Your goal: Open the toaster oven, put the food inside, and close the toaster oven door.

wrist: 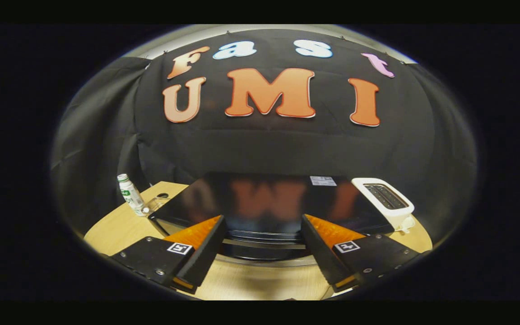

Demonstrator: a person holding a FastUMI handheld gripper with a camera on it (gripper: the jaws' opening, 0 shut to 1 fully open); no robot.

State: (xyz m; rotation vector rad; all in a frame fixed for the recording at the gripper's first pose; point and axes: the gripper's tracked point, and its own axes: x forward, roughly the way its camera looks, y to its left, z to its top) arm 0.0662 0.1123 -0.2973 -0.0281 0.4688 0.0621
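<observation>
Gripper (262, 232) hovering above the front of the toaster oven (269, 203), fingers standing wide apart and clamping on nothing. Toaster oven sitting just ahead of and below the fingers, glossy black top reflecting the booth wall, a pale label (322, 181) lying near its back edge. Handle bar (264, 244) of the oven door showing in the gap between the two fingers, running across from one to the other; door appearing closed, though seen only from above. Contact between fingers and handle not determinable. White slot toaster (386, 201) standing just beside the oven on the right. Small white bottle (130, 193) with a green cap standing upright near the oven's left rear corner, on the wooden table (120, 225). Food item not identifiable among the things on the table.
</observation>
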